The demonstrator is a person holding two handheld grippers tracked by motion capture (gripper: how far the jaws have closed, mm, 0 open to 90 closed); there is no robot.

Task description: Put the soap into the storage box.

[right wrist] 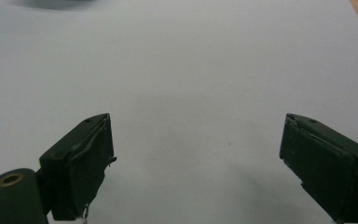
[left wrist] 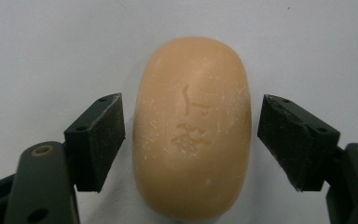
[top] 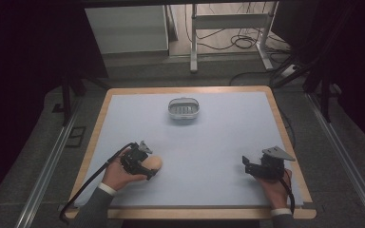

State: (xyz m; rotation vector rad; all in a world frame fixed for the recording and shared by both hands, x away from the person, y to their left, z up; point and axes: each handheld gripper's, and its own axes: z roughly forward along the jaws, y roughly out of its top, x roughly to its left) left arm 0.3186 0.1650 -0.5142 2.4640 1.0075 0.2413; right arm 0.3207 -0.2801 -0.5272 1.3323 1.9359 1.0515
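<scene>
A tan oval bar of soap [top: 154,163] [left wrist: 192,84] with a stamped mark lies flat on the pale blue mat at the front left. My left gripper [top: 148,166] [left wrist: 191,135] straddles it, one pad on each long side. Narrow gaps of mat show between the pads [left wrist: 103,140] and the soap, so the jaws stand open around it. At the front right my right gripper [top: 248,166] [right wrist: 196,158] rests low over the mat, jaws wide open with nothing between them.
A small white soap dish with a slotted grey insert [top: 184,108] stands at the back middle of the mat [top: 218,137]. A wooden table rim [top: 285,142] frames the mat. Dark floor, rails and a metal stand lie beyond.
</scene>
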